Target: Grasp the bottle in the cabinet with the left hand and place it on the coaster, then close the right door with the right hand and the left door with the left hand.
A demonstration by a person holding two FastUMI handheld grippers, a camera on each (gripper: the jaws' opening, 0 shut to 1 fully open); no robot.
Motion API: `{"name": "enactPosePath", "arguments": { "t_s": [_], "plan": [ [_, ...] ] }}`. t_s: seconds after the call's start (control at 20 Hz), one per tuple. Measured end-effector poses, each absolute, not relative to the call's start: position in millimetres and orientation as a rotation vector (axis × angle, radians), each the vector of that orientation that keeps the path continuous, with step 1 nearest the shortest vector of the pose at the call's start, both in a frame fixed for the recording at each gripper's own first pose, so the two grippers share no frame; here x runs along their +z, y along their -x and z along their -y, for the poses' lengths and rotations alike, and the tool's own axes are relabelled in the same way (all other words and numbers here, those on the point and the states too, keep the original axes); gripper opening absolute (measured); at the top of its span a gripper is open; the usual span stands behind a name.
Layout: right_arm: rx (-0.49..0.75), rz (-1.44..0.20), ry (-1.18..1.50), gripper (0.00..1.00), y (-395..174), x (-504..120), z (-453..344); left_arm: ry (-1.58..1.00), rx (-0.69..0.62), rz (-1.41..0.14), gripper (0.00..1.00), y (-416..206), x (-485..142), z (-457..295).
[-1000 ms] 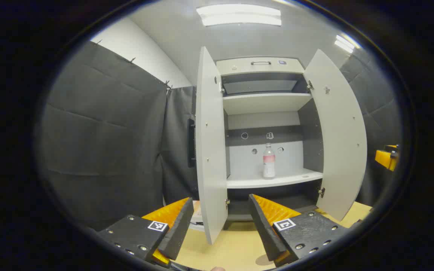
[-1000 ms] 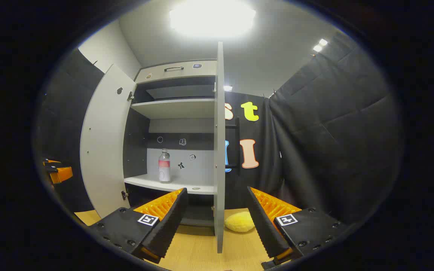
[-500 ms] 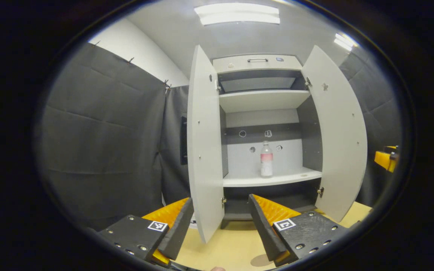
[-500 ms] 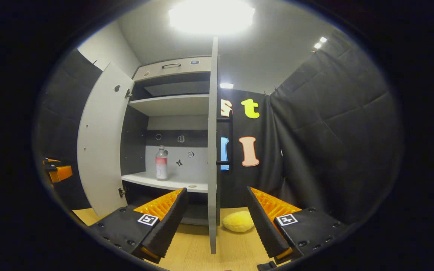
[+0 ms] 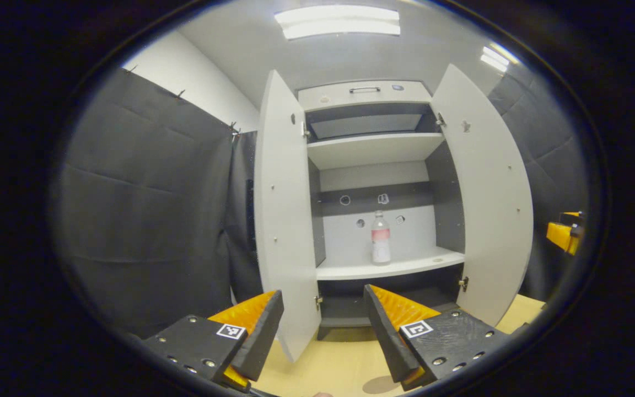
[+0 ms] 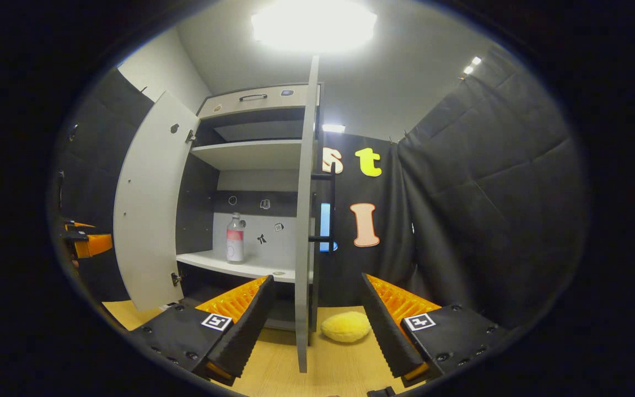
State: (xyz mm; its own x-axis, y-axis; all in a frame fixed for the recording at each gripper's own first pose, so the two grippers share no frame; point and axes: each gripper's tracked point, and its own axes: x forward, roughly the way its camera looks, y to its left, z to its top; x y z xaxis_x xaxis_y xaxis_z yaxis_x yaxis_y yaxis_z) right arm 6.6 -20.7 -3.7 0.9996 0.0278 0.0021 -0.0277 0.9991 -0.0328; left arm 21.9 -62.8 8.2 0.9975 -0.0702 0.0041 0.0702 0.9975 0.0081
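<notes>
A clear bottle (image 5: 381, 238) with a pink label stands upright on the cabinet's lower white shelf (image 5: 405, 268), towards the back. Both cabinet doors stand wide open: the left door (image 5: 284, 220) and the right door (image 5: 488, 193). My left gripper (image 5: 323, 331) is open in front of the cabinet, well short of the bottle, with the left door's lower edge between its fingers in the image. My right gripper (image 6: 315, 325) is open too, facing the right door (image 6: 303, 220) edge-on; the bottle (image 6: 235, 238) is farther left. A brownish round patch (image 5: 375, 384), perhaps the coaster, lies on the table.
A yellow soft lump (image 6: 346, 326) lies on the wooden table (image 6: 273, 369) by the right door's foot. A black handle (image 6: 326, 207) sits on that door's outer face. The upper shelf (image 5: 370, 149) is bare. Black cloth walls close in both sides.
The cabinet has slid left in both views as both grippers shifted a little to the right. Both stay open and the bottle has not moved.
</notes>
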Motion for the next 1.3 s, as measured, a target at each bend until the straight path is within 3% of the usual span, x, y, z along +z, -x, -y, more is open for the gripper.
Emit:
{"name": "enactPosePath", "arguments": {
  "t_s": [0.4,0.95,1.3],
  "plan": [
    [0.058,-0.028,0.008,0.97,-4,-26,39,0.09,-0.161,0.02,0.86,-113,26,116],
    [-0.171,-0.026,0.016,0.98,-32,-25,91,0.057,-0.302,0.064,0.86,-252,35,191],
    [-0.271,-0.048,0.029,0.98,-54,-32,106,0.056,-0.318,0.057,0.86,-332,18,215]
  ]
}}
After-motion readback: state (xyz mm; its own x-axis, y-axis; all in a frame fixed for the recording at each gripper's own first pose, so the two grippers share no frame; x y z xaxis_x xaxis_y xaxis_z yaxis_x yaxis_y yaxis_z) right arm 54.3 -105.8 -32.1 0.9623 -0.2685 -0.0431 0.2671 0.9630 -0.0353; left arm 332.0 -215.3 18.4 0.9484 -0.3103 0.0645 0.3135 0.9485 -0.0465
